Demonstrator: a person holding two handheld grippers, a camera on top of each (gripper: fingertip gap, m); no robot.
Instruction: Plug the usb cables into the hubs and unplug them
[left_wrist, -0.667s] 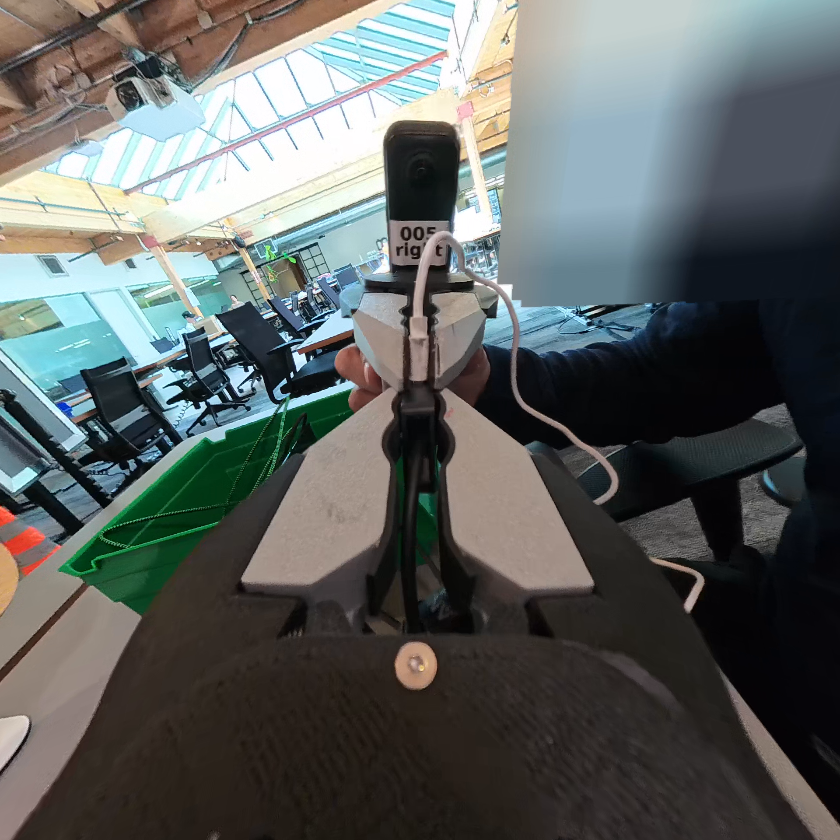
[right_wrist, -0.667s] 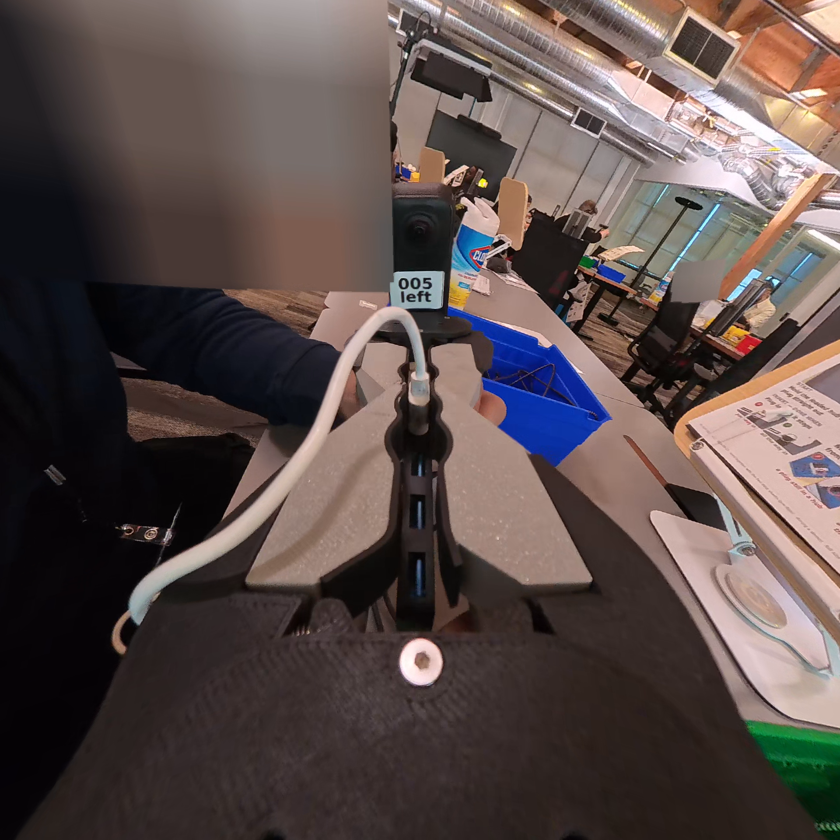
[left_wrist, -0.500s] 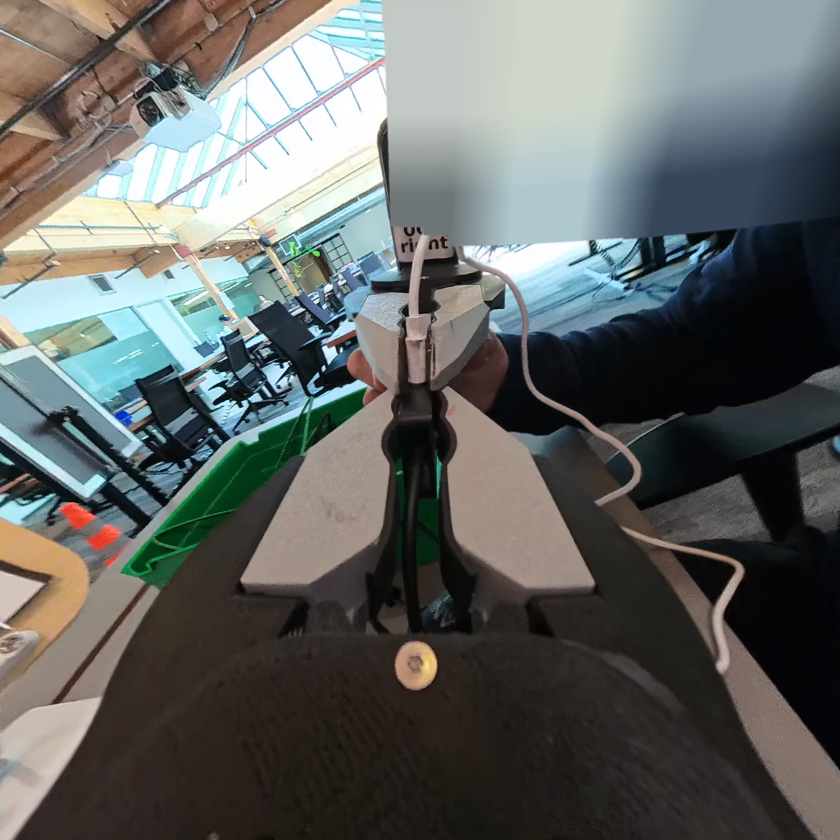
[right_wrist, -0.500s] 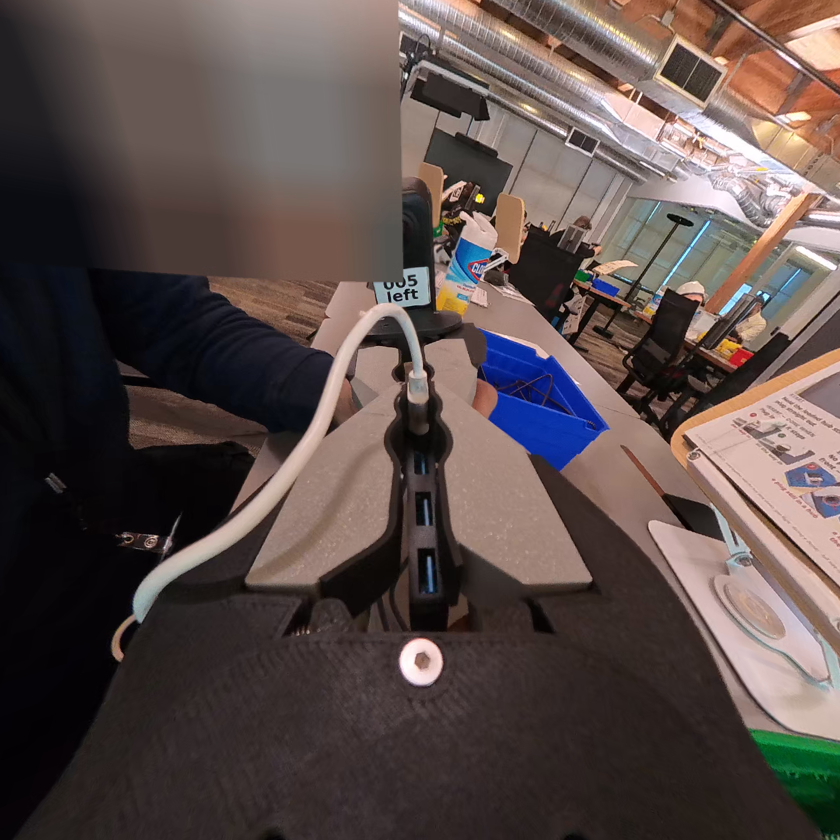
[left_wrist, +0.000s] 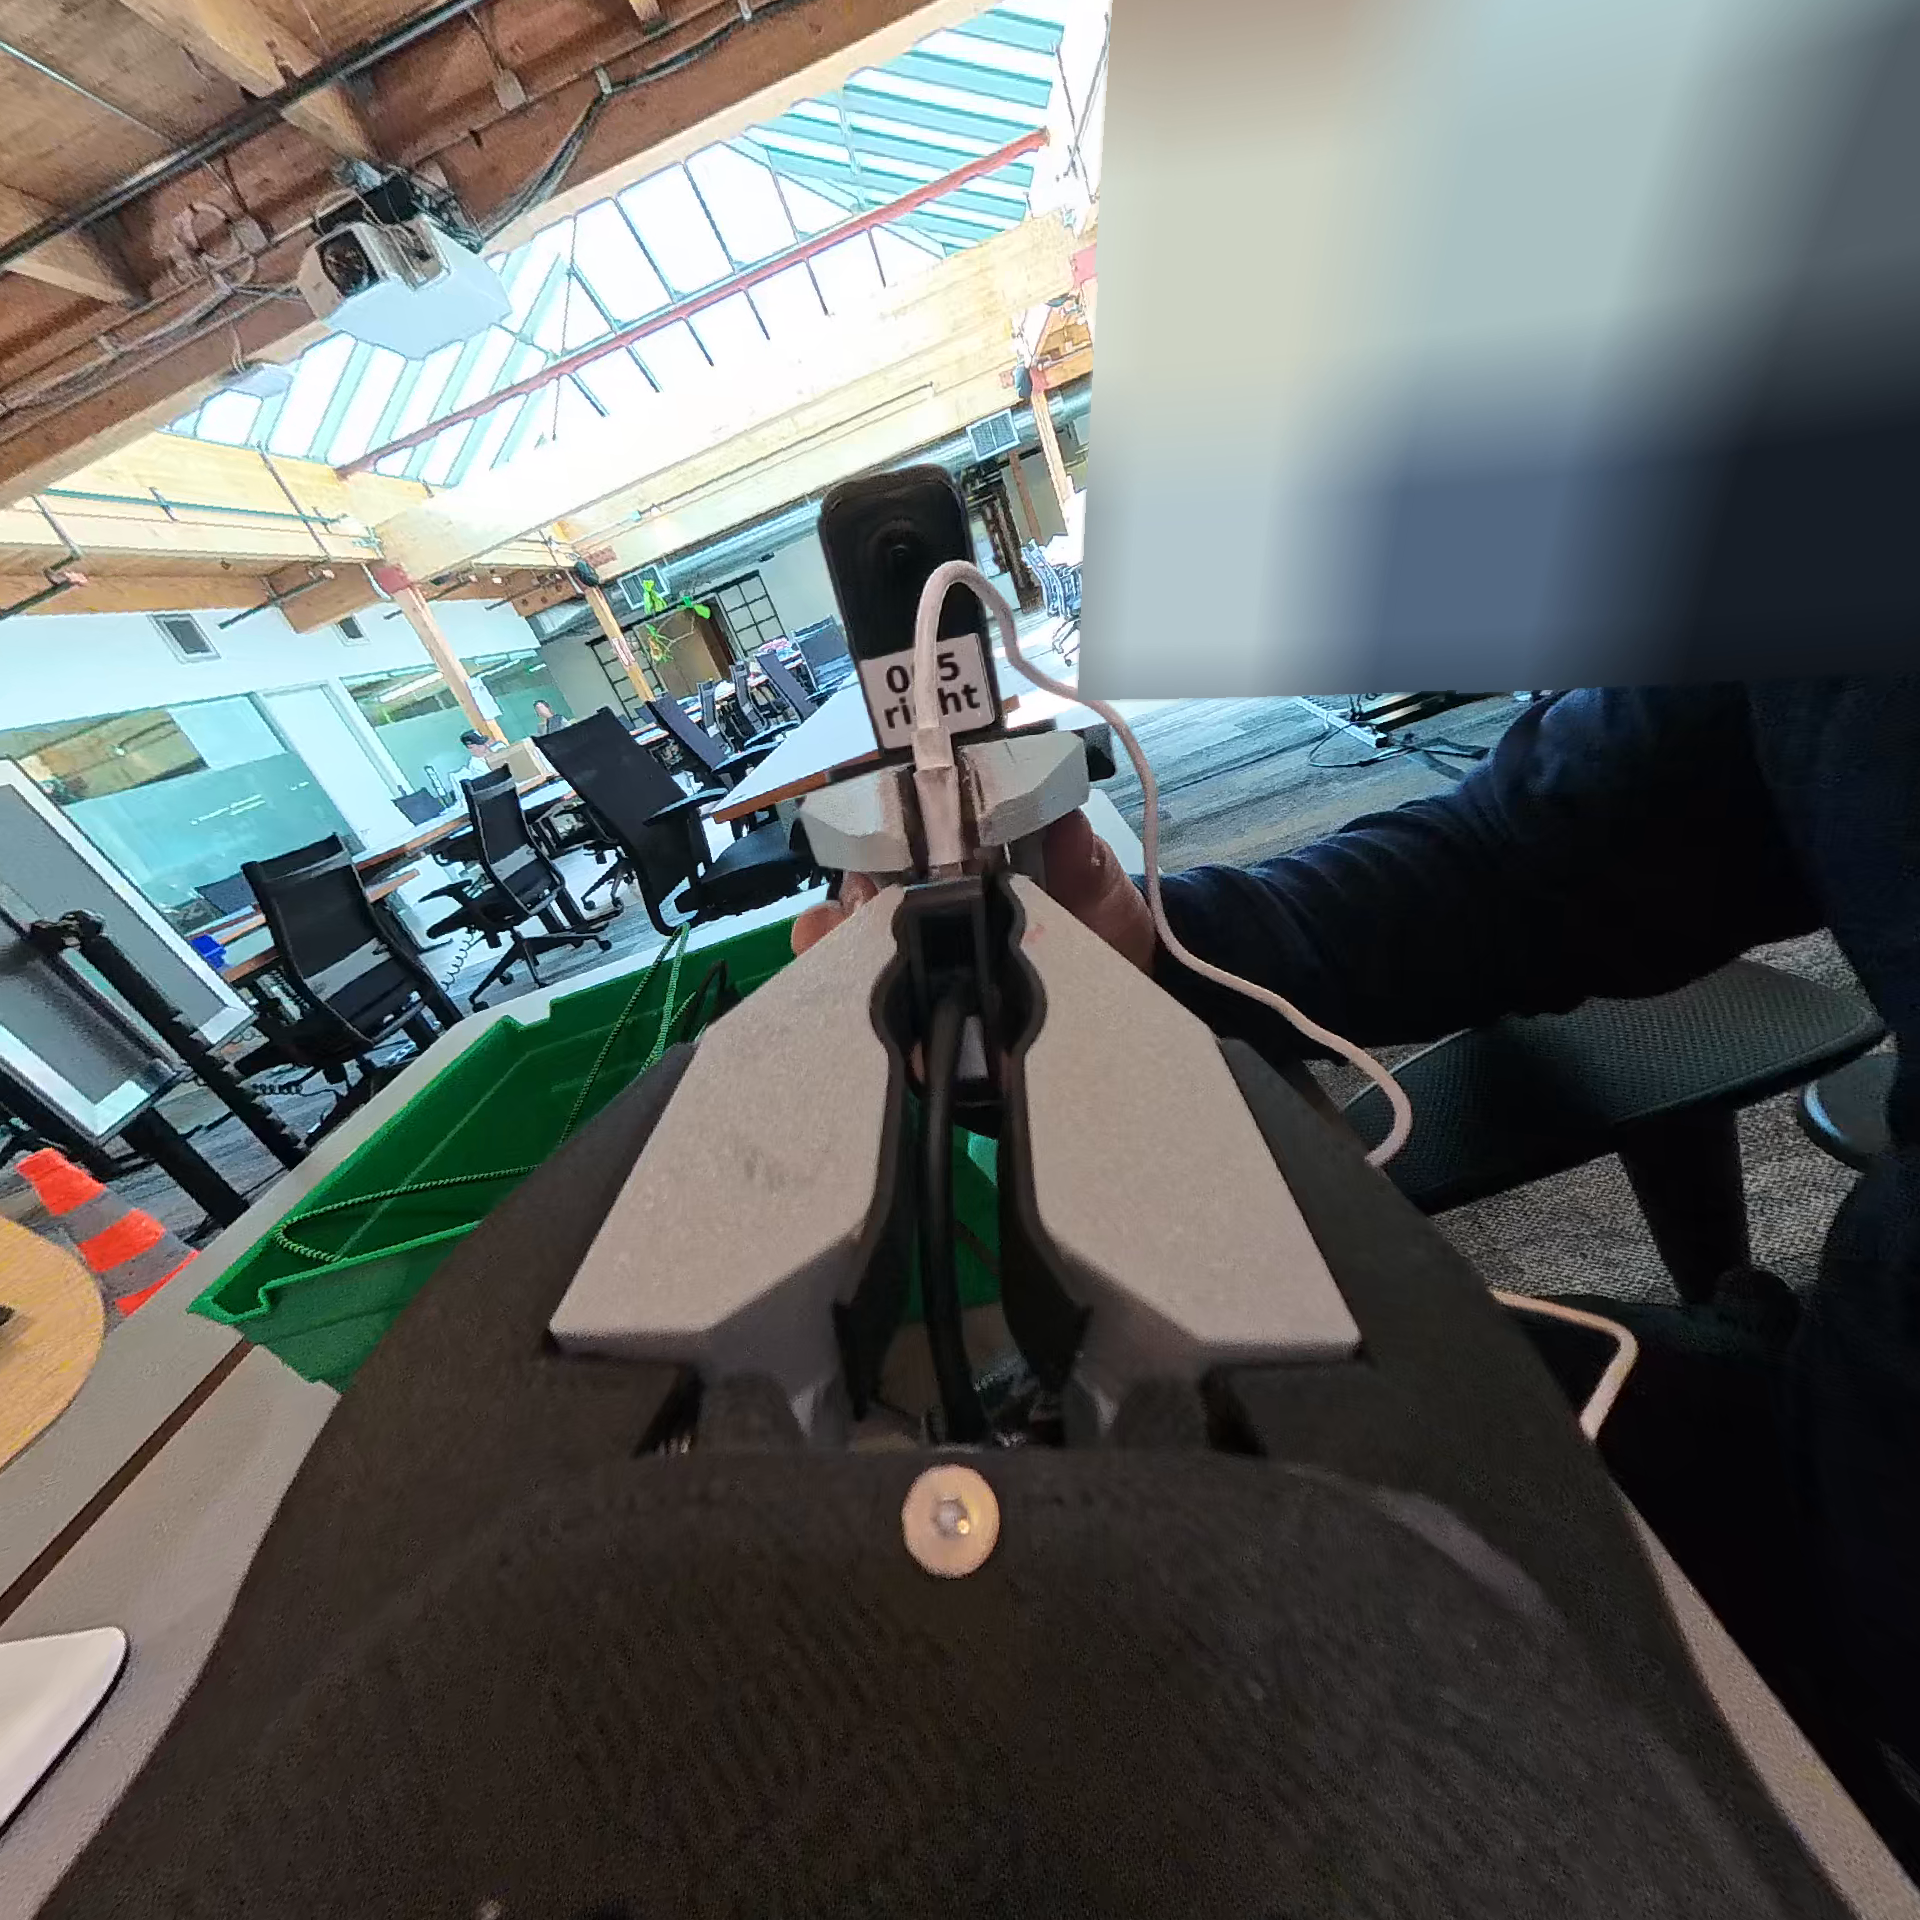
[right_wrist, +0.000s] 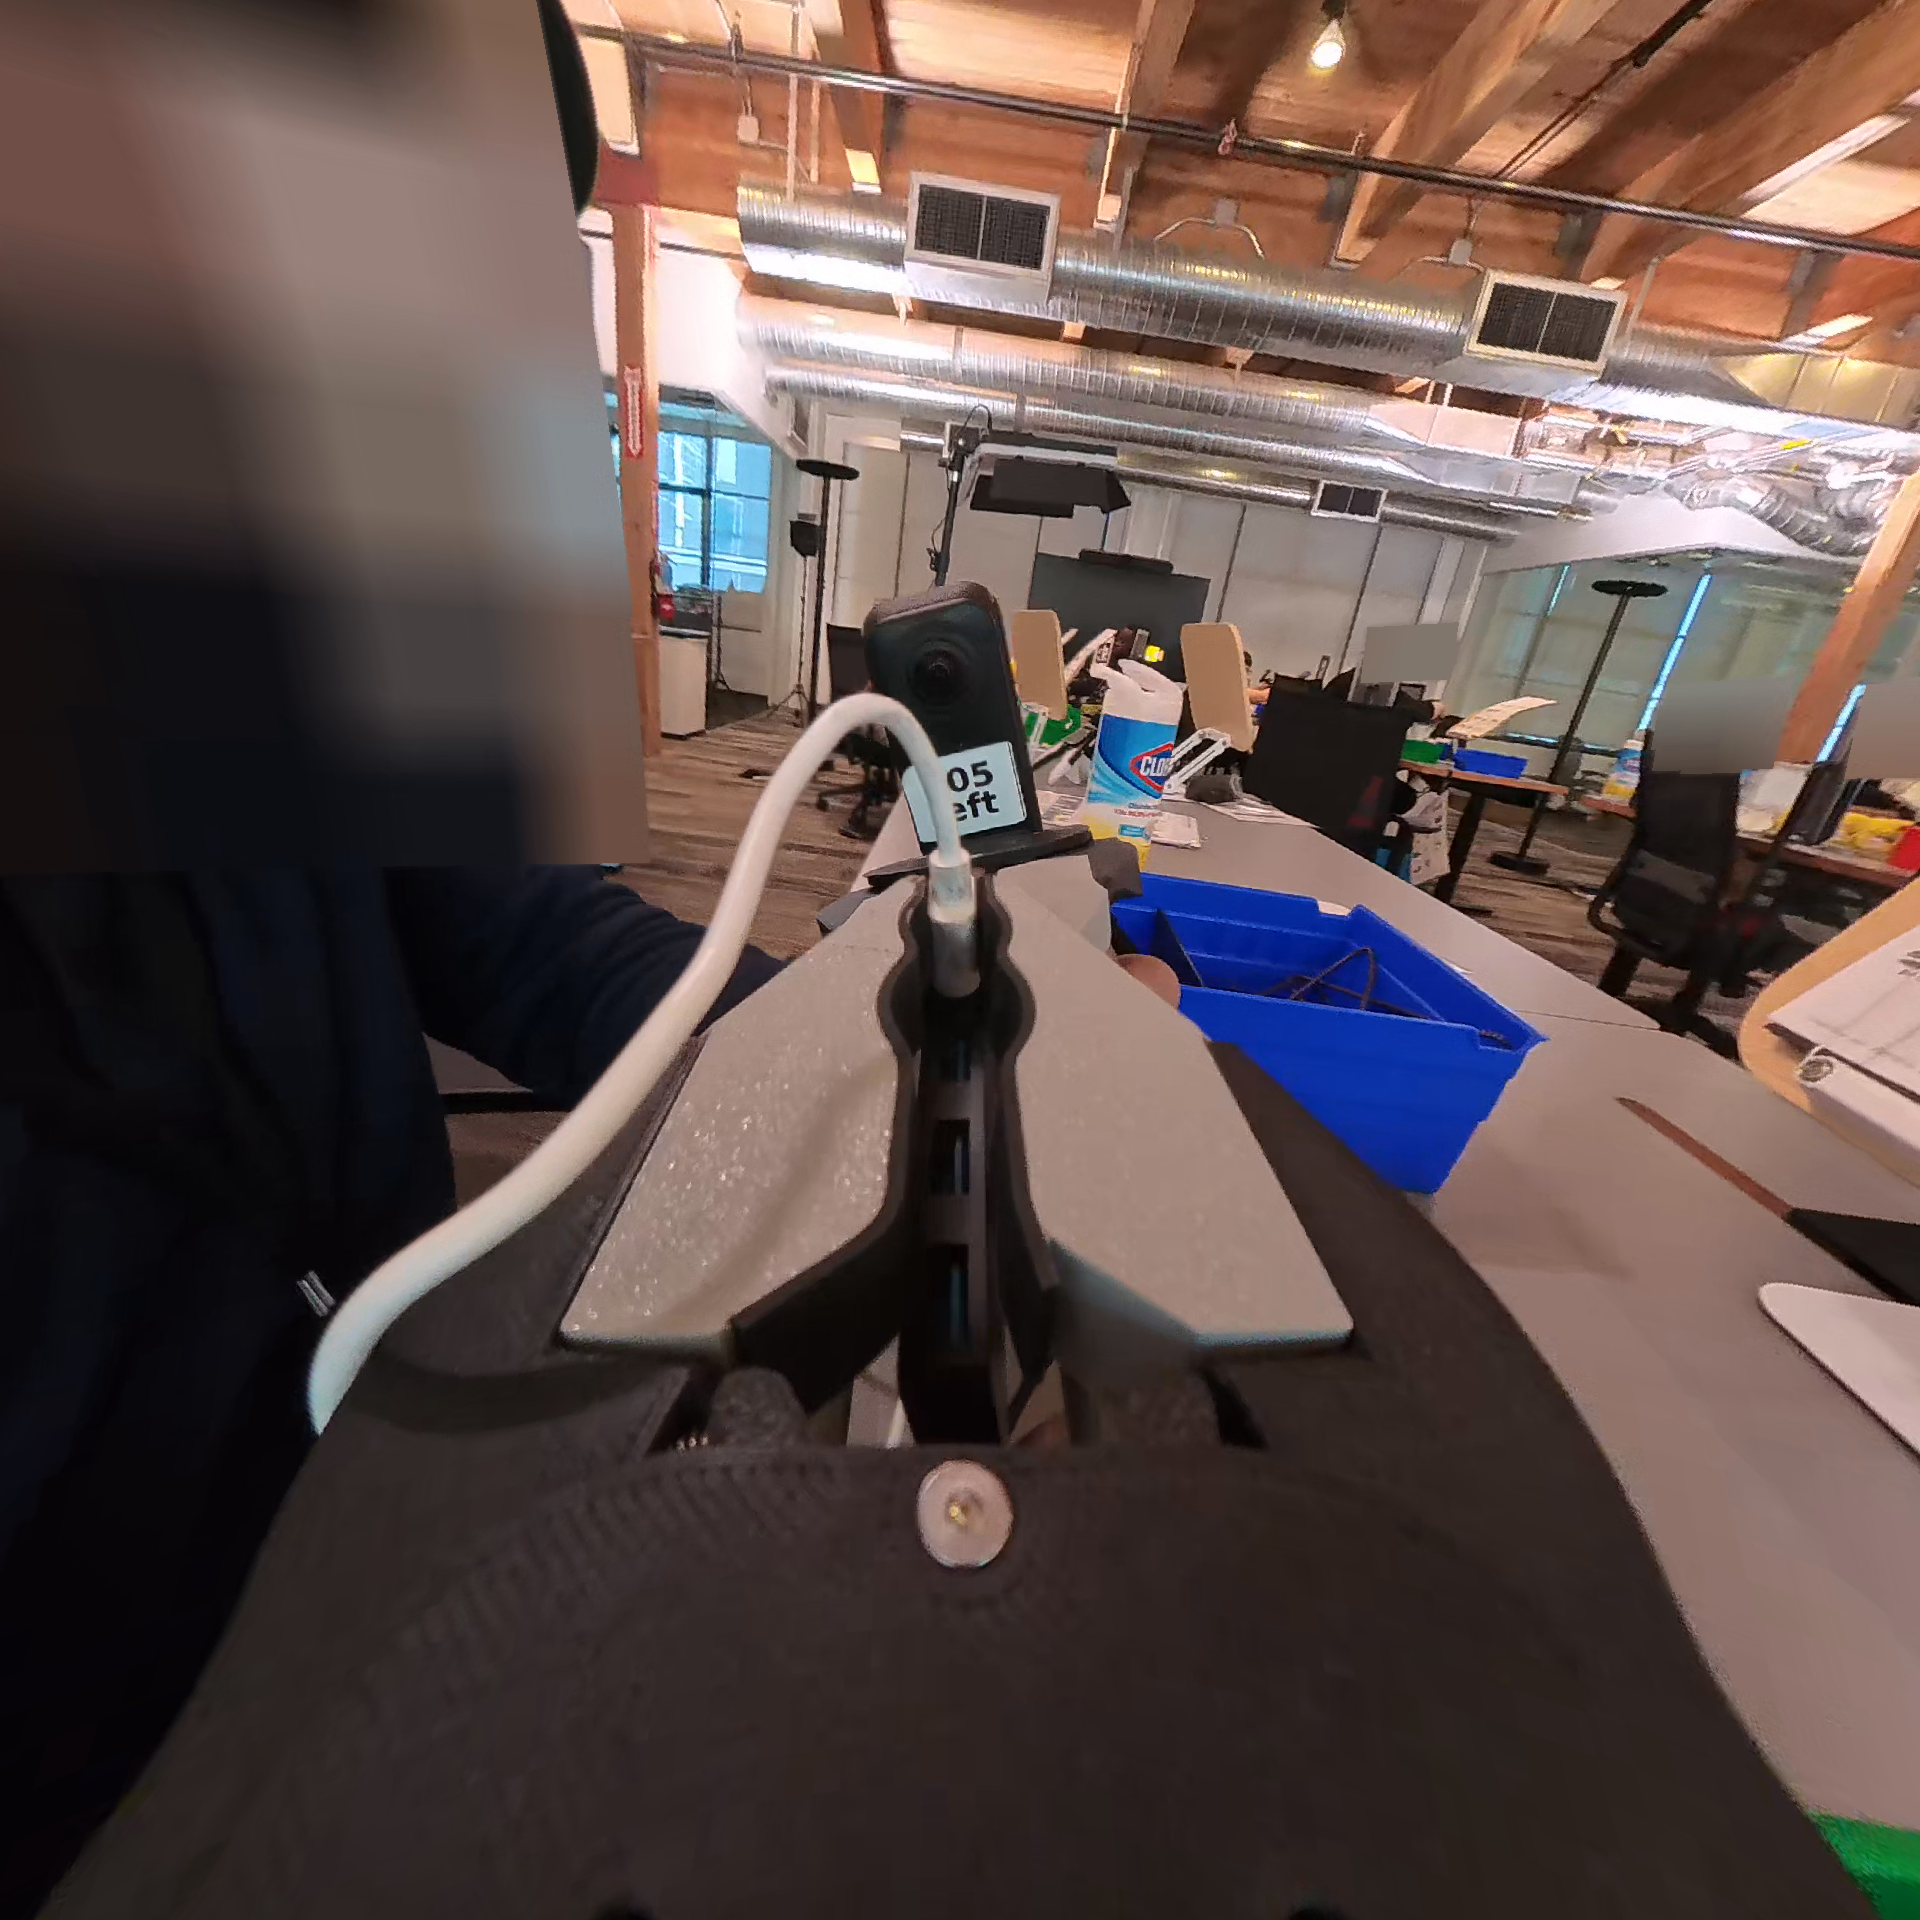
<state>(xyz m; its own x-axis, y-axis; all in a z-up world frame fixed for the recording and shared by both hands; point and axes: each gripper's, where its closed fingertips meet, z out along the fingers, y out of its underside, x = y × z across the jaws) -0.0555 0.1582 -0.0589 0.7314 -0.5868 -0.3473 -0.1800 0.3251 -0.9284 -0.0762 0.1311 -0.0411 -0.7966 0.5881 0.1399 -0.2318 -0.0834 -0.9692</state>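
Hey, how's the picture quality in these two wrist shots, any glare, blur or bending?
Left wrist view: the skylight is blown out and the fisheye bows the beams; the left tool is sharp. Right wrist view: softer indoor light, one ceiling lamp flares, the white cable is crisp, the frame edges look smeared.

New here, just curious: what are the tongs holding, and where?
Right tongs pinch the white cable by its plug; left tongs grip the black hub at its cable end.
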